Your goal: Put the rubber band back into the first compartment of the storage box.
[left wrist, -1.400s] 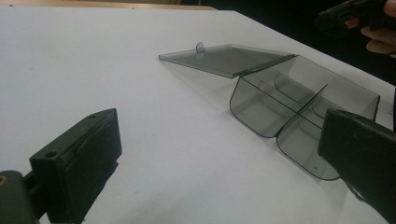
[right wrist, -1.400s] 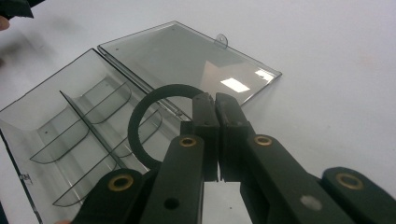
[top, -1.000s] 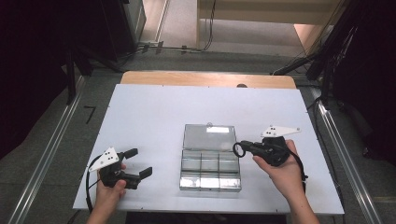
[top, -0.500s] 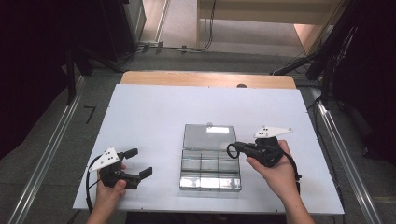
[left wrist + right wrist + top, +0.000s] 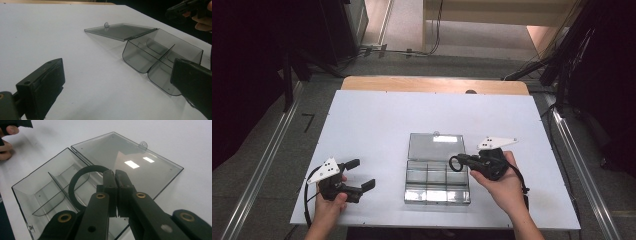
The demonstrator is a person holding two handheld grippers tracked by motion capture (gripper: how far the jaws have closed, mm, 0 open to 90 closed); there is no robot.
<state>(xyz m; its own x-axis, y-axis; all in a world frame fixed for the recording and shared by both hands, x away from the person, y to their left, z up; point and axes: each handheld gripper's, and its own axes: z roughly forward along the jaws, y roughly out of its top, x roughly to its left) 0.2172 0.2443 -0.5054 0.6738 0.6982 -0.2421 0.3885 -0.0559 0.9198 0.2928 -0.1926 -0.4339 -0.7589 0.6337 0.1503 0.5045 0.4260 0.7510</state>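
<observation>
While right gripper [image 5: 115,173] pinches black ring [image 5: 75,178] above open box [image 5: 437,192]; left gripper [image 5: 357,175] agape.

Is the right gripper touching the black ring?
Touching. In the right gripper view, the right gripper has its jaws shut on the ring above the open box.

Glossy clear plastic box [image 5: 437,175], matt table [image 5: 377,125]

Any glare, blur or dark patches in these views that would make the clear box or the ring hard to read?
High view: soft overall, a bright glare strip on the open lid, surroundings very dark. Right gripper view: two ceiling-light reflections on the lid; the black ring held by the right gripper is sharp, the near jaw arms blurred. Left gripper view: the box is fairly crisp, the left gripper jaws are out of focus.
</observation>
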